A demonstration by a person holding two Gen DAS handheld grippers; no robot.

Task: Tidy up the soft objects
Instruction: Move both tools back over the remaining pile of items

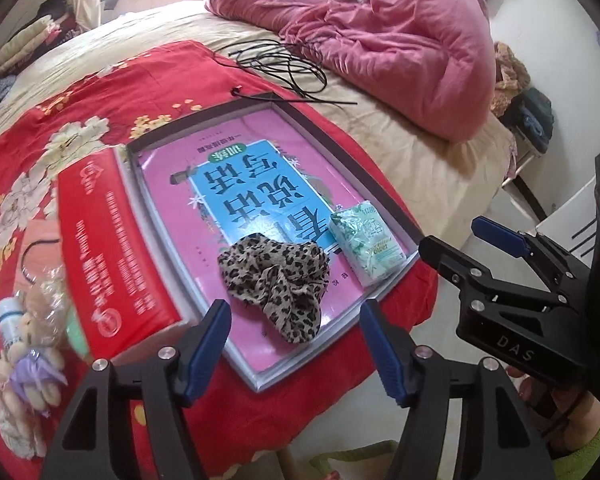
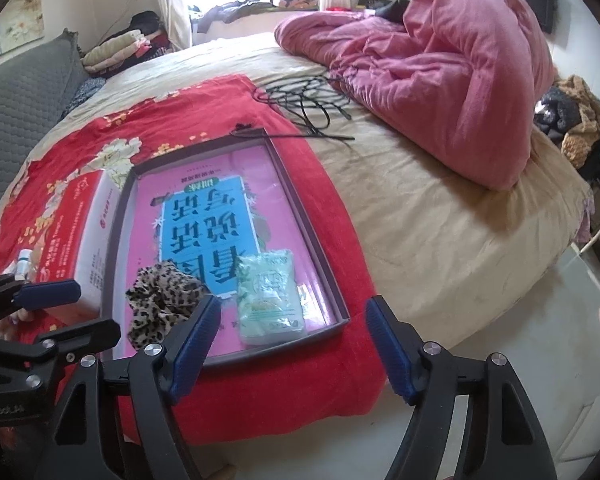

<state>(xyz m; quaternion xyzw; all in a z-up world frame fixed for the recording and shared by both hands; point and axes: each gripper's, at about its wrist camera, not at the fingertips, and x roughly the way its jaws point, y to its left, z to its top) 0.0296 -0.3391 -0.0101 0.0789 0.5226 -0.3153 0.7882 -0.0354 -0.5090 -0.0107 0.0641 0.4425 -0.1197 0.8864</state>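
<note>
A leopard-print soft cloth [image 1: 276,280] [image 2: 160,304] lies crumpled at the near end of a shallow dark-rimmed tray [image 1: 352,176] [image 2: 302,216], on top of a pink and blue book. Beside it in the tray's near right corner rests a green tissue pack [image 1: 366,246] [image 2: 270,296]. My left gripper [image 1: 295,312] [image 2: 88,308] hovers just above the leopard cloth, jaws open, nothing between them. My right gripper [image 2: 294,308] [image 1: 452,234] stands open and empty to the right, above the tray's near corner. A small plush bear [image 1: 24,364] lies at the far left on the red blanket.
The tray sits on a red floral blanket [image 1: 60,112] on a beige bed. A red carton [image 1: 112,248] lies left of the tray, with a small white bottle [image 1: 10,320] near the bear. Black cable ties [image 1: 284,64] and a pink duvet [image 1: 400,48] lie behind.
</note>
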